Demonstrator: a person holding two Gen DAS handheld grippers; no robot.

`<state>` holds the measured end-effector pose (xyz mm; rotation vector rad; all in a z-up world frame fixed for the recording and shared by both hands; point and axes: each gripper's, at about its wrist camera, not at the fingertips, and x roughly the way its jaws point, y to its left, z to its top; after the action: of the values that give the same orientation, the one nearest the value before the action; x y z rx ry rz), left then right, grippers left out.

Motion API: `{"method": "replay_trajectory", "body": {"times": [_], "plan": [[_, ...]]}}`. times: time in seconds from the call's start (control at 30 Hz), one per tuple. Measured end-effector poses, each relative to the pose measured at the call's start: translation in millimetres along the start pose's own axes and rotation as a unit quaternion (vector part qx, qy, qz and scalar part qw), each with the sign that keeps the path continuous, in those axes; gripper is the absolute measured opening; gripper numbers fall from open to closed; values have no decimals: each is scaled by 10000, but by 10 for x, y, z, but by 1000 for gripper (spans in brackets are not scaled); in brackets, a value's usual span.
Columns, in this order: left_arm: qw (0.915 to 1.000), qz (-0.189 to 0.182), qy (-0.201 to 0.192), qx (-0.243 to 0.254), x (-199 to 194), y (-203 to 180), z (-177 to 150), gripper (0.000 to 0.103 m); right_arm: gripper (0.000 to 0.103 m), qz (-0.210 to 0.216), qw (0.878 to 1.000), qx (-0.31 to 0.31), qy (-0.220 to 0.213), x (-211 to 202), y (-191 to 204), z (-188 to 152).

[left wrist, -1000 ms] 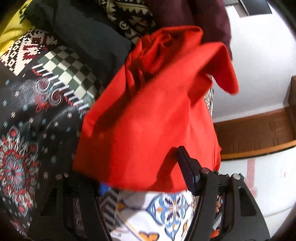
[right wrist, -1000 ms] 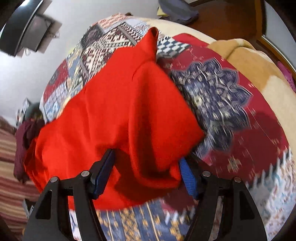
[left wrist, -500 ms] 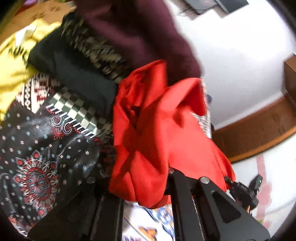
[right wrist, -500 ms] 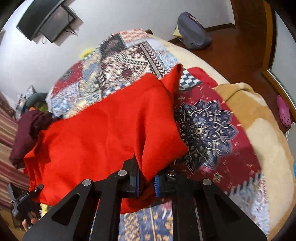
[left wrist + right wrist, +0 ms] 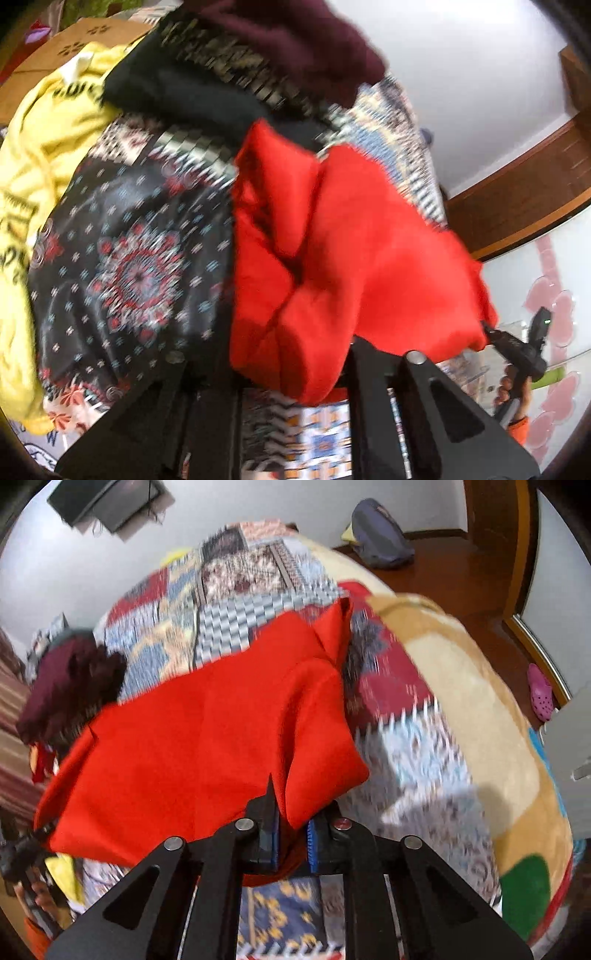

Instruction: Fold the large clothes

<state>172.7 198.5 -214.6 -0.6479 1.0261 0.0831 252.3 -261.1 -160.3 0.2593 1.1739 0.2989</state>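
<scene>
Both tools now grip the red garment (image 5: 192, 738) — the right tool (image 5: 291, 834) has its blue pads drawn together on a bunched fold at lower centre of its frame, and the left tool (image 5: 295, 373) is clamped on a thick wad of the same cloth at lower centre of its own. A second ago both sets of fingers stood wide apart around the fabric; half a second ago they had already closed. That puts the pick-up behind them, and the spreading or carrying step is probably next.

The garment hangs stretched between the two tools above the patterned bedspread (image 5: 417, 760), its far corner reaching toward upper centre of the right view. Since the earlier frames the left view has tilted up — the yellow garment (image 5: 40, 155) fills its left edge, and the maroon garment (image 5: 295, 40) sits at the top. Both views are blurred by motion.
</scene>
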Motion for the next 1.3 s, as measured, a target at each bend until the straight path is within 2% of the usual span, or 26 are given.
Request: {"method": "replay_trajectory", "body": {"times": [0.03,0.07,0.1,0.13,0.17,0.27,0.33,0.4,0.47,0.5,0.57,0.63,0.73,0.8,0.87,0.97,1.03,1.13,1.23,1.3], "plan": [[9999,145,19,41,33,26,-16,33,13,-116,9999,-50,68,26,-4,-36],[9992,374,9,128,36,35,-39,38,17,-218,9997,-103,96,22,-11,-50],[9984,526,-15,182,60,53,-61,39,19,-322,9993,-147,90,18,-7,-62],[9960,832,-79,309,35,48,-79,39,26,-423,9989,-184,71,-3,-2,-71],[9941,968,-114,472,1,33,-90,41,35,-592,9980,-229,56,-18,5,-57],[9923,1001,-130,723,-53,-9,-37,42,48,-1020,9939,-394,-114,-128,34,4],[9874,1148,-291,1053,-148,-130,32,43,49,-1138,9919,-483,-296,-232,48,75],[9800,1295,-510,1419,-198,-270,96,51,50,-1152,9908,-556,-434,-309,91,136],[9731,1370,-709,1711,-204,-434,169,69,53,-1083,9904,-643,-570,-383,176,193],[9694,1413,-785,1848,-193,-523,205,72,54,-1021,9906,-678,-614,-395,225,228],[9633,1452,-809,2107,-100,-692,267,85,57,-889,9908,-775,-669,-384,336,265],[9608,1436,-709,2262,90,-789,362,90,59,-759,9903,-942,-680,-307,504,308],[9591,1461,-340,2401,457,-856,484,90,60,-531,9908,-1135,-505,-149,697,283],[9575,1559,-148,2424,639,-851,546,90,60,-420,9905,-1268,-335,-5,815,247],[9545,1811,-93,2367,813,-805,653,90,60,-402,9891,-1410,-145,153,923,188],[9511,1987,-255,2353,850,-743,814,90,60,-462,9856,-1619,133,354,1027,79],[9502,2132,-366,2245,812,-675,931,90,60,-743,9797,-1862,86,427,1087,-4],[9490,2478,-532,1878,718,-454,1130,90,60,-787,9741,-2117,86,385,1107,-63],[9540,2589,-560,1407,591,-164,1257,90,60,-726,9762,-2040,122,335,1074,-37],[9605,2468,-541,1169,476,-28,1256,90,60,-682,9782,-1955,159,319,1060,-7]]}}
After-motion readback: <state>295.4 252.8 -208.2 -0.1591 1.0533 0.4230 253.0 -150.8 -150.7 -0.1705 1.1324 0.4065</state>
